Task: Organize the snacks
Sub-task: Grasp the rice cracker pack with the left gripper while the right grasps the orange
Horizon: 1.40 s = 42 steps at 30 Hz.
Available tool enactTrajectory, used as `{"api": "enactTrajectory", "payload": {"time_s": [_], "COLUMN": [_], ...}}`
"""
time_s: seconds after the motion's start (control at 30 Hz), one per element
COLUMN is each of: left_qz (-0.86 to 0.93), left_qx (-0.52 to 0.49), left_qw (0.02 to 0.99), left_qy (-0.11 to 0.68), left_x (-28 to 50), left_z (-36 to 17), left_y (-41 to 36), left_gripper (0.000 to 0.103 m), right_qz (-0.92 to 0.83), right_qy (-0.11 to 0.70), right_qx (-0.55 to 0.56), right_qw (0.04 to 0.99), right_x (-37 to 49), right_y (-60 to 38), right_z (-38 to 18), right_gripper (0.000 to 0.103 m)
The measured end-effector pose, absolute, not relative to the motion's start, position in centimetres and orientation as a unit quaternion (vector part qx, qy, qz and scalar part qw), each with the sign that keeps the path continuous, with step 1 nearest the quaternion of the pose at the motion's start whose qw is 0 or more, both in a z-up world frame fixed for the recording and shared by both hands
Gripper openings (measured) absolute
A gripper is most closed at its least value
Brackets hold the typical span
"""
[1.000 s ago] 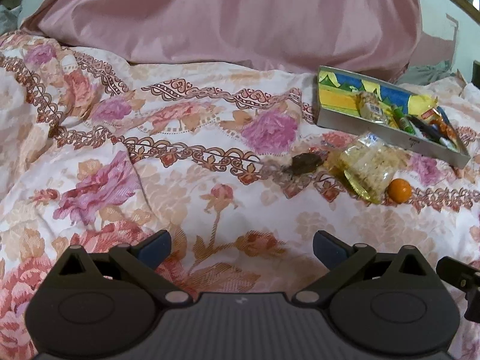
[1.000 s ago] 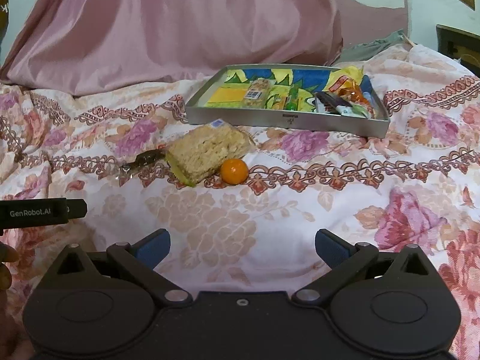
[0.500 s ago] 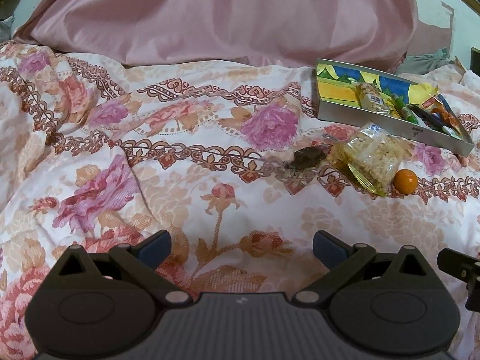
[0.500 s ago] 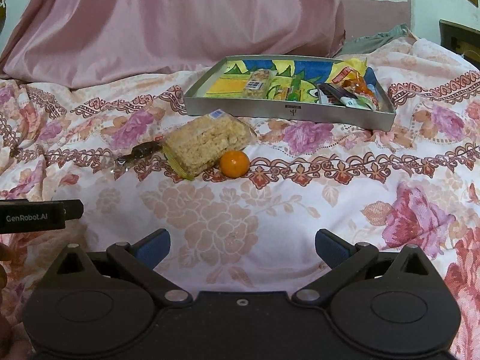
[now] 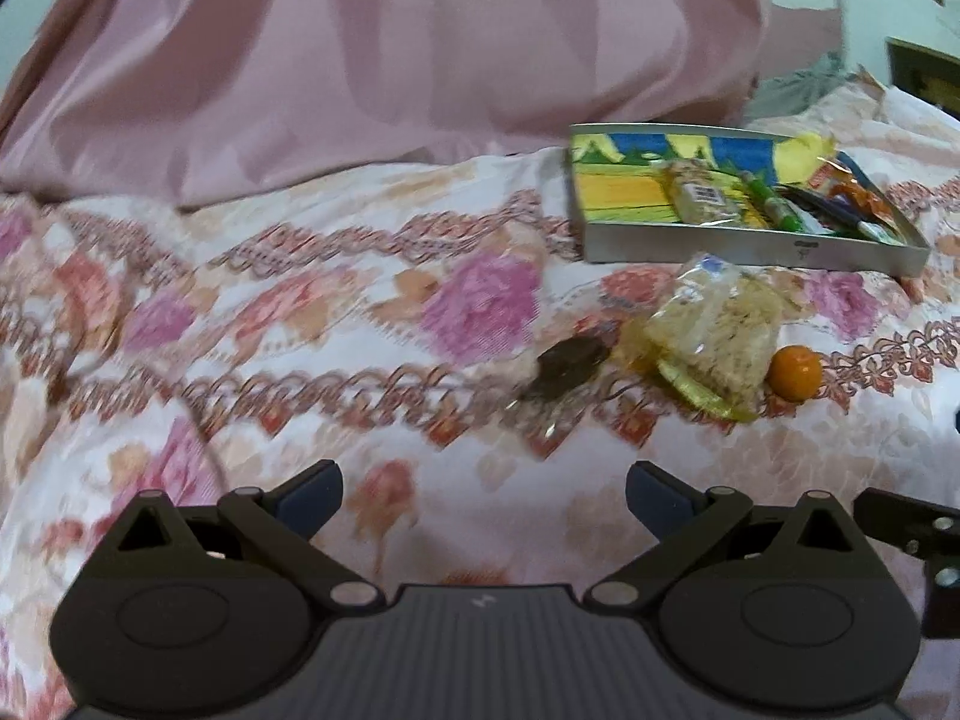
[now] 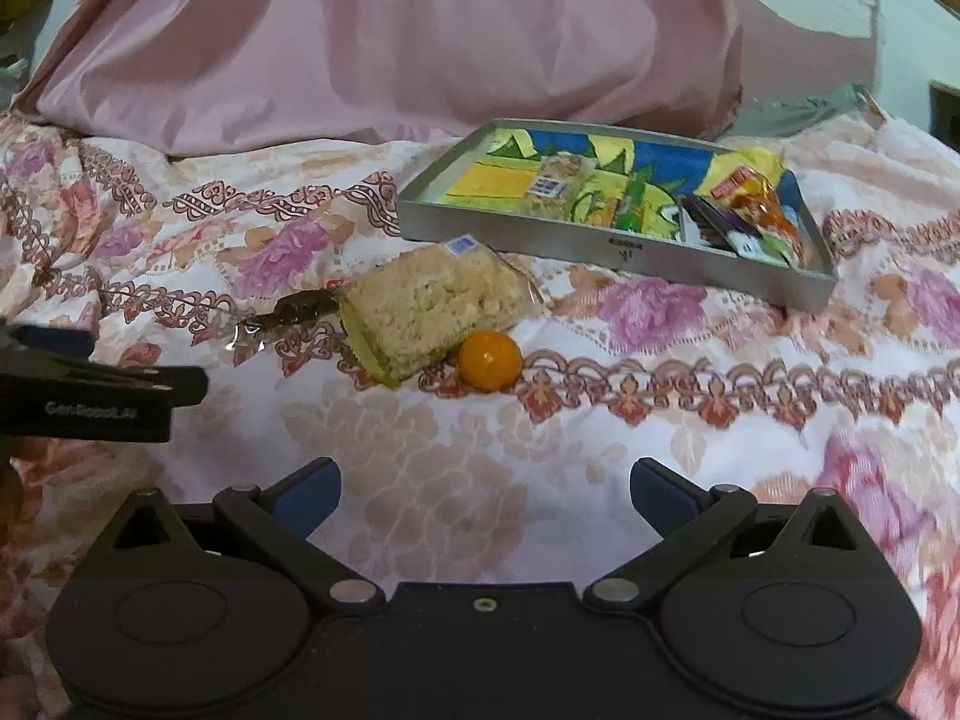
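Snacks lay loose on a flowered bedspread (image 6: 690,432), both grippers empty.

A pink bolster (image 6: 384,42) sat behind the metal tray (image 6: 624,249) of packets. Just before the tray lay a wrapped rice cake (image 6: 432,306), touching an orange ball (image 6: 490,360) and a dark wrapper (image 6: 303,306). The left gripper (image 5: 483,495) and right gripper (image 6: 483,495) hung spread wide, short of them.

Tray's (image 6: 624,255) packets too small; bedspread (image 5: 180,324) blurred

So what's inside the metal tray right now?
The metal tray holds a clear-wrapped snack bar, a green packet and a pile of wrappers on its colourful printed floor; anything under that pile is hidden.
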<state>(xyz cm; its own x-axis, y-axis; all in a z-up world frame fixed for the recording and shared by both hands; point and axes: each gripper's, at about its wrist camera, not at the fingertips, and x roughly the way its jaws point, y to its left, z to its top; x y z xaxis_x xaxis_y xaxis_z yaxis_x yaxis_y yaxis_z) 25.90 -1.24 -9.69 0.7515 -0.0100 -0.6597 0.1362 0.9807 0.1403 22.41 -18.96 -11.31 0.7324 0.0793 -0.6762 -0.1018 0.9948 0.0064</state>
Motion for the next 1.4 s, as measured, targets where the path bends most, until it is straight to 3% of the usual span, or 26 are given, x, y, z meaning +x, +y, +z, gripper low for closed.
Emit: {"api": "enactTrajectory", "payload": {"time_s": [0.7,1.0,1.27,1.4], "left_qz": [-0.243,-0.256,-0.277,-0.285], "left_qx": [0.173,0.205,0.185,0.180], "left_qw": [0.896,0.880,0.869,0.865], "left_qy": [0.328,0.344,0.366,0.371], "left_x": [34.1,35.2,36.2,36.4], "left_z": [-10.5,-11.7,-11.4,-11.3], "left_y": [-9.1,-10.3,-9.6,-9.6], "left_gripper": [0.102,0.102,0.102,0.100], "right_qz": [0.116,0.149,0.171,0.179], "right_qy": [0.297,0.283,0.287,0.291], "right_qx": [-0.112,-0.129,-0.119,-0.119], "right_qw": [0.941,0.938,0.935,0.933], "right_x": [28.1,29.1,29.3,29.4], "right_y": [-20.8,-20.2,-20.4,-20.3], "right_z": [-14.8,-15.6,-15.6,-15.7], "right_gripper": [0.102,0.095,0.077,0.063]}}
